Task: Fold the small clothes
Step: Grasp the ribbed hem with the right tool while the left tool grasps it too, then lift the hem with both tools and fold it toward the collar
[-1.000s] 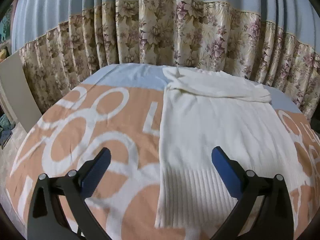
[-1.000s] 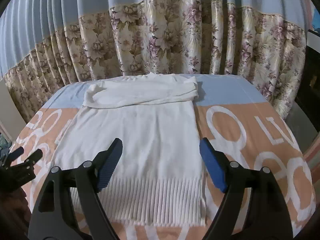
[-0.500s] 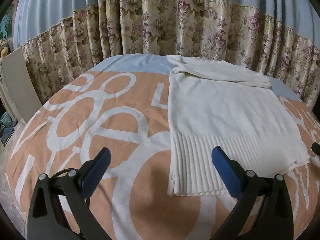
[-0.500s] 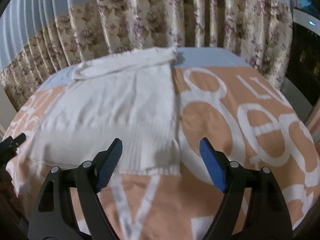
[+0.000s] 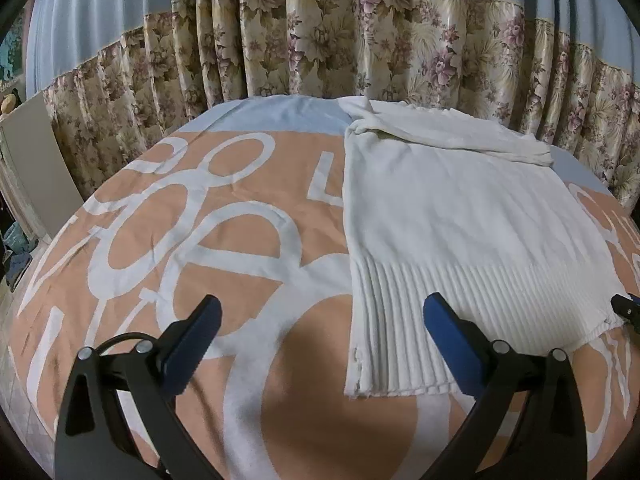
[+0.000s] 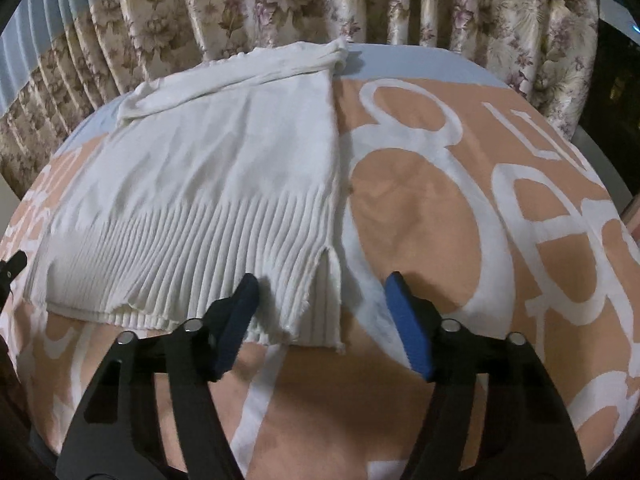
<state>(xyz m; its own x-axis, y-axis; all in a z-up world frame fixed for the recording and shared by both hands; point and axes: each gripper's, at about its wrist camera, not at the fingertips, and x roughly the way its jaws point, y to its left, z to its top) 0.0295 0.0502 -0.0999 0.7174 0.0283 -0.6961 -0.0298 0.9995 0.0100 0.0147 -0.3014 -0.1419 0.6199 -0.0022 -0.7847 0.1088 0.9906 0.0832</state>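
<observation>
A white knit sweater (image 5: 452,216) lies flat on a round table (image 5: 248,248) covered in an orange cloth with large white letters. Its sleeves are folded across the far end (the end nearest the curtain (image 5: 360,40)), and its ribbed hem faces the cameras.

In the left wrist view, the left gripper (image 5: 320,320) has its jaws spread wide, holding nothing. The sweater's near left corner lies between the two blue pads, closer to the right-hand pad (image 5: 452,336), which sits over the ribbing. The left-hand pad is over bare orange cloth. Whether the pads touch the fabric cannot be told. At the far right edge of this view, just beyond the hem's other corner, a dark tip of the right gripper (image 5: 626,310) shows.

In the right wrist view, the right gripper (image 6: 320,304) is also wide open and empty. The sweater's near right corner, with a small side slit in the ribbing, lies between its pads. The left-hand pad (image 6: 236,320) is over the ribbed hem; the right-hand one is over the white lettering of the cloth, just beside the sweater's edge. The rest of the sweater stretches away ahead and to the left of the jaws. A floral curtain with a pale blue top hangs behind the table in both views.
</observation>
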